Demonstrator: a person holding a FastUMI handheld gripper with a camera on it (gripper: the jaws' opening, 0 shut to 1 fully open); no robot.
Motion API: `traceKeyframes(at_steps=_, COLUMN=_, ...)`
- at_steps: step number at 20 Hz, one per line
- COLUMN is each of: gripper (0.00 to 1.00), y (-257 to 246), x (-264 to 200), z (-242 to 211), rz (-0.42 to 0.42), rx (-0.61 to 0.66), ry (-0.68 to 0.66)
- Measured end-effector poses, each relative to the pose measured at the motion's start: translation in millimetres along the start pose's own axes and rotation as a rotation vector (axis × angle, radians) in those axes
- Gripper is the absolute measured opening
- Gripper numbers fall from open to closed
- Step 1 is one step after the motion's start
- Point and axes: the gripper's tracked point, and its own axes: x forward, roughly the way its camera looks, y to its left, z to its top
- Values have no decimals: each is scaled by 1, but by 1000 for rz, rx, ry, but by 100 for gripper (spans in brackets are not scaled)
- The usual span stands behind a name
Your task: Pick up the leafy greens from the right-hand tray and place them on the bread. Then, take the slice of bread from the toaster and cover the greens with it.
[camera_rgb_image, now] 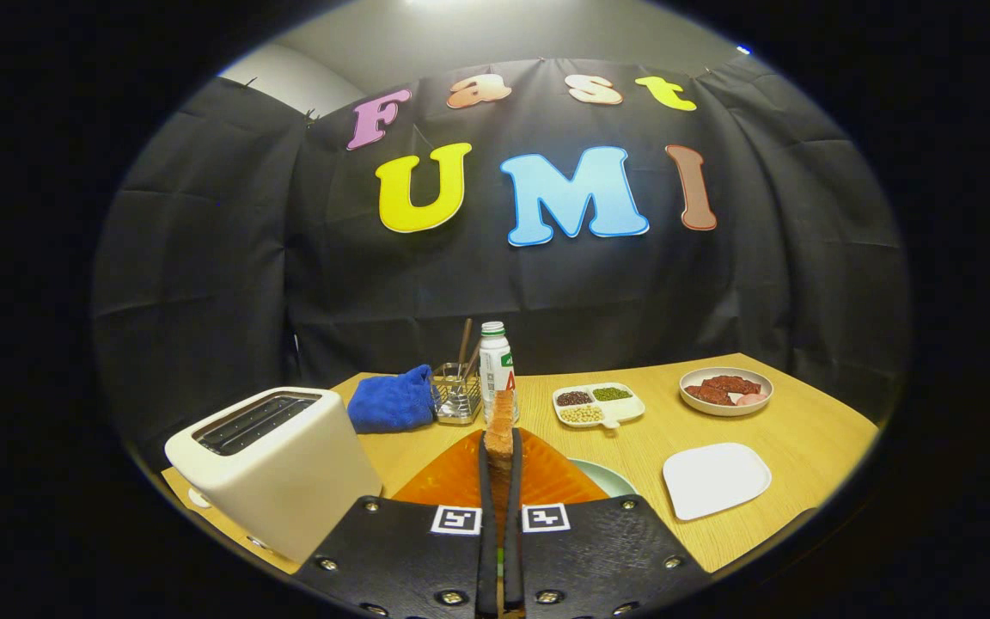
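Observation:
My gripper (500,447) is shut on a slice of toasted bread (501,417), held upright and edge-on between both fingers, above an orange mat (546,477). A pale green plate (605,479) peeks out just right of the fingers; what lies on it is hidden by the gripper body. The white toaster (276,464) stands to the left of the fingers, its slots dark. A white tray (716,480) lies to the right with nothing showing on it.
Beyond the fingers stand a white bottle (496,365), a wire basket (455,394) with sticks and a blue cloth (392,401). Farther right are a divided dish (598,404) of beans and a bowl (725,391) of meat. The wooden table (804,430) ends close behind the toaster.

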Motion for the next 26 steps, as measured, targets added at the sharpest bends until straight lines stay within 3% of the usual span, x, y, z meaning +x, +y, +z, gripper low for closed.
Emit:
traceKeyframes(at_steps=13, gripper=3, y=-1, x=19, z=-35, rz=33, rx=31, ry=42)
traceKeyframes(at_steps=15, gripper=3, y=-8, x=18, z=-35, rz=19, rx=25, ry=35)
traceKeyframes(at_steps=20, gripper=15, y=-32, x=22, z=-43, rz=-66, rx=-99, ry=43)
traceKeyframes(at_steps=26, gripper=19, y=-52, x=23, z=-56, rz=-117, rx=-162, ry=69)
